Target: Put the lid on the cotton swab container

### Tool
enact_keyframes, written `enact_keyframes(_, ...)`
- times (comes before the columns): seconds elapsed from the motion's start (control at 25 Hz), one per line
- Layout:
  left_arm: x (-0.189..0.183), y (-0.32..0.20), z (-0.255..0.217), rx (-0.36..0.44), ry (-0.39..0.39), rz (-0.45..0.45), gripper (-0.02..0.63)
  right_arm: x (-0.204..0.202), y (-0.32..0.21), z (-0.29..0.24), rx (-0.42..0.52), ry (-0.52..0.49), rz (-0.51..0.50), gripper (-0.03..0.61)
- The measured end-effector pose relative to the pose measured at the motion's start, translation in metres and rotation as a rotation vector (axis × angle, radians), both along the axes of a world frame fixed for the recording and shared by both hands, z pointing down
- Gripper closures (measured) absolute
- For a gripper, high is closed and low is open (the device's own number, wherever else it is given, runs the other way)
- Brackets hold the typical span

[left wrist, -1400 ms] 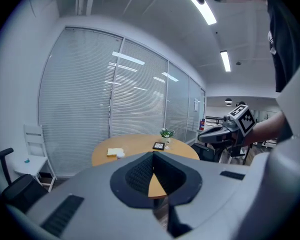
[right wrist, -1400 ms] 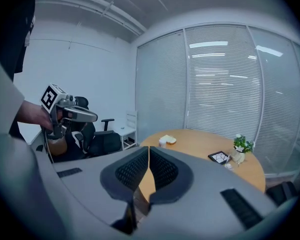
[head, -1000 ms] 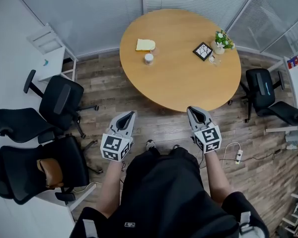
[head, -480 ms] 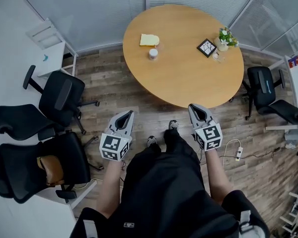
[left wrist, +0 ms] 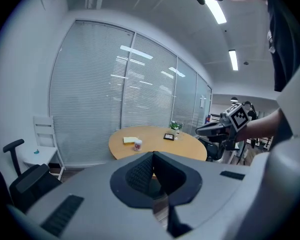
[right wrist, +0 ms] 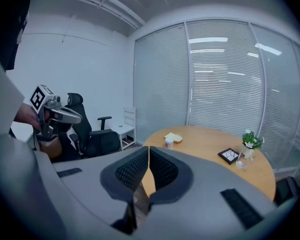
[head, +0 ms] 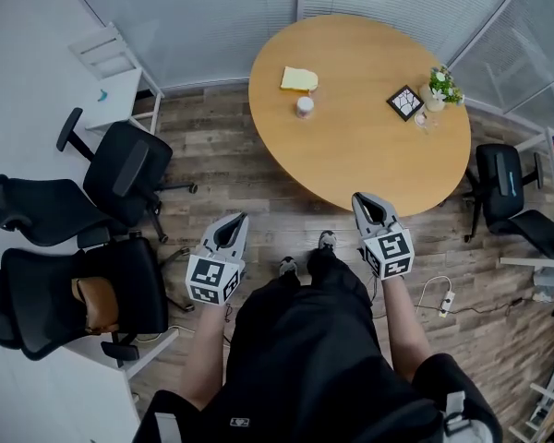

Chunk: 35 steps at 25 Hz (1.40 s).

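The cotton swab container (head: 304, 106) is a small white cylinder standing on the far left part of the round wooden table (head: 369, 164). A flat yellow object (head: 298, 79) lies just behind it. I cannot pick out a lid. My left gripper (head: 239, 218) and right gripper (head: 361, 198) are held over the floor in front of the table, both shut and empty, well short of the container. The left gripper view shows its shut jaws pointing toward the container (left wrist: 137, 145). The right gripper view shows the container (right wrist: 169, 142) beyond its shut jaws.
A black square frame (head: 405, 102), a potted plant (head: 440, 83) and a glass (head: 425, 118) sit at the table's right side. Black office chairs (head: 120, 178) crowd the left, and another chair (head: 500, 178) stands to the right. A power strip (head: 445, 298) lies on the wooden floor.
The table has drifted to the right in the head view and the person's feet have shifted. Both grippers have stayed shut and low in front of the body.
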<state>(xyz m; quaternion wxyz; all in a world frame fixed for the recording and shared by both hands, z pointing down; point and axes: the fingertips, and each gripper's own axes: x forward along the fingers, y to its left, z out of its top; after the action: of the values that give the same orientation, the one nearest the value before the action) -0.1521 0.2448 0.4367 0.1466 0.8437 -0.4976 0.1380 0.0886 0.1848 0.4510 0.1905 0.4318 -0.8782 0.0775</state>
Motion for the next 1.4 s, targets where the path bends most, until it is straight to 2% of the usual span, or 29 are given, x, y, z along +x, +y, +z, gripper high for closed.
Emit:
enact_keyframes(0.24,0.017,-0.018,0.003,-0.016,0.001,-0.025,0.606,0.005,-0.018,0.014,-0.028,0.009,-0.056,0.571)
enact_keyframes(0.56,0.056,-0.059,0.001,-0.013,-0.014,-0.051,0.607,0.034,-0.066,0.015,-0.032,0.009,-0.104,0.571)
enact_keyframes(0.84,0.088,-0.089,-0.001,-0.014,-0.02,-0.109,0.606,0.065,-0.11,0.014,-0.024,0.001,-0.143,0.571)
enact_keyframes(1.4,0.135,-0.124,0.005,-0.021,-0.053,-0.151,0.606,0.11,-0.155,0.034,-0.045,-0.03,-0.175,0.571)
